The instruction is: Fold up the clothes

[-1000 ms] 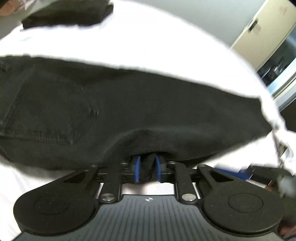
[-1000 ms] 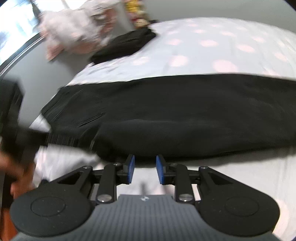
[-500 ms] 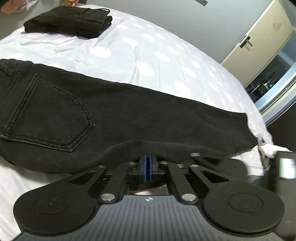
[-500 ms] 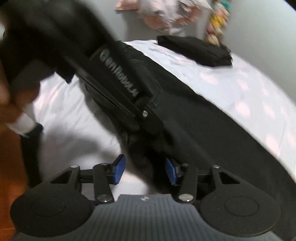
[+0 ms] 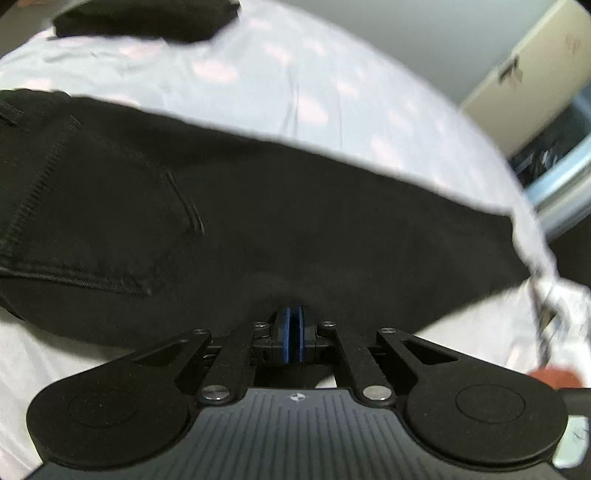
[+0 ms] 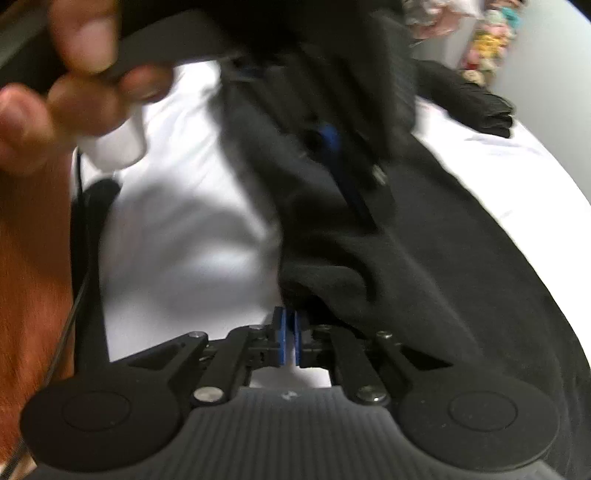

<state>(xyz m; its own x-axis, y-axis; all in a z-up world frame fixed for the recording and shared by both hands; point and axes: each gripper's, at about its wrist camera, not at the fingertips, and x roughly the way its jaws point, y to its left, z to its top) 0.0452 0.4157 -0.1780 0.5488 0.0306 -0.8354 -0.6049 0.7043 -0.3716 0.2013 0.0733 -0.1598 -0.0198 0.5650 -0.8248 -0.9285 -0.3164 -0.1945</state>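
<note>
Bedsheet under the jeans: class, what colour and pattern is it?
The bedsheet is pale bluish-white with soft pink spots, clearest in the left wrist view.

Black jeans (image 5: pixel 280 221) lie lengthwise across the pale spotted bedsheet (image 5: pixel 258 74), back pocket up, legs together, near edge bunched and slightly lifted, while a second, folded black pair (image 5: pixel 144 18) sits beyond them.

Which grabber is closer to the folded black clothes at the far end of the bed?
Left. The left gripper sits ahead on the black jeans, between the right gripper and the folded black clothes, which lie beyond both.
</note>
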